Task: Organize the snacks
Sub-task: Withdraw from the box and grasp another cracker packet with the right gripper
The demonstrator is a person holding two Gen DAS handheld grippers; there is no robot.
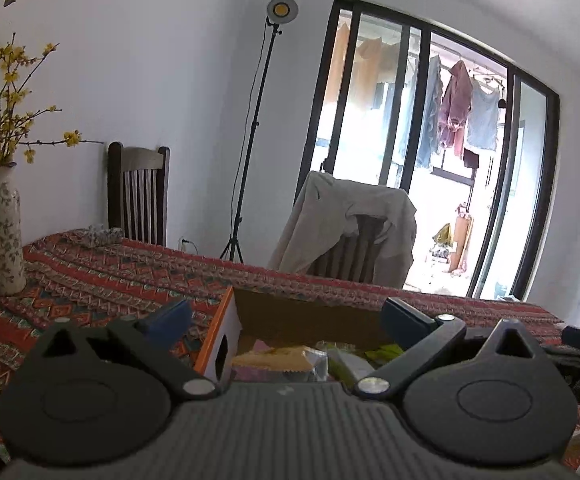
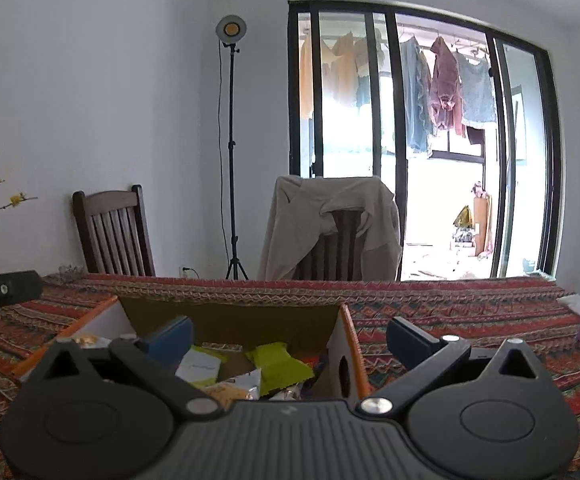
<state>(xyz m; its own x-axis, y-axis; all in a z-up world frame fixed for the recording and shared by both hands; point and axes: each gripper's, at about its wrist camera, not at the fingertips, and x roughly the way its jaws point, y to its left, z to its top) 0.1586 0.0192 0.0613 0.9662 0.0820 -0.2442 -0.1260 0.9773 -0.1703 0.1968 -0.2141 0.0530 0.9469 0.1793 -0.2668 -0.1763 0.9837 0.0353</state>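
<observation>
Both grippers point nearly level, slightly downward, over an open box (image 2: 230,316) on the cloth-covered counter (image 2: 469,312); the left gripper (image 1: 286,320) and right gripper (image 2: 290,336) each have jaws wide apart with nothing between them. The snacks (image 2: 278,364) lie inside the box: yellow-green and white packets and a yellow one. Gripper bodies hide the box's near side, and the packets' print cannot be read.

Open cardboard box (image 2: 230,316) of snack packets (image 2: 280,364)
</observation>
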